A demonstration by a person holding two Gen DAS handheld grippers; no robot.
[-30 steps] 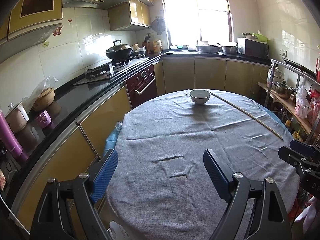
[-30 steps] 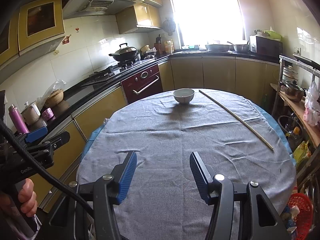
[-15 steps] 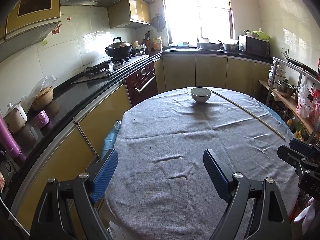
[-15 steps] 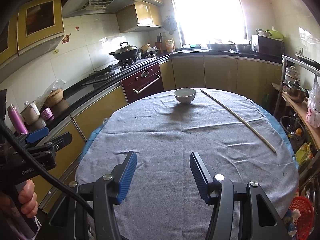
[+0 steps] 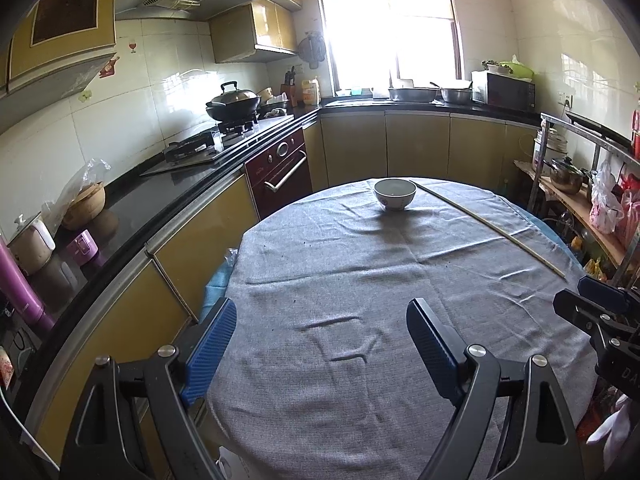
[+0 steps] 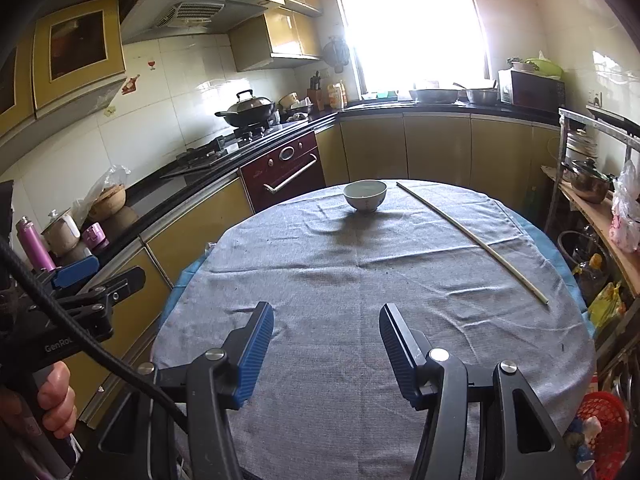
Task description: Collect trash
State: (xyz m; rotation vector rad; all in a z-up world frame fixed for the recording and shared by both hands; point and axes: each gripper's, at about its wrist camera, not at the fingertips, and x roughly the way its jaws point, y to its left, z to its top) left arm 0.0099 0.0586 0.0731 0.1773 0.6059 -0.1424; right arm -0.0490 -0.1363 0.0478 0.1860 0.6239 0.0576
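Observation:
A round table with a grey cloth (image 5: 360,280) (image 6: 360,280) fills both views. A white bowl (image 5: 394,193) (image 6: 365,196) stands at its far side. A long thin pale stick (image 5: 488,228) (image 6: 472,240) lies across the far right of the cloth. Small dark crumbs dot the cloth. My left gripper (image 5: 320,336) is open and empty above the near left edge. My right gripper (image 6: 326,340) is open and empty above the near edge. Each gripper also shows at the side of the other view: the right one (image 5: 600,312), the left one (image 6: 80,292).
A black counter (image 5: 132,200) with a stove, wok (image 5: 234,102), jars and a purple flask (image 6: 34,244) runs along the left. A red basket (image 6: 604,428) sits on the floor at right. A metal rack with pots and bags (image 5: 580,184) stands at right.
Both views have tilted slightly downward, so the bowl and stick sit a little lower in frame. Both grippers stay open.

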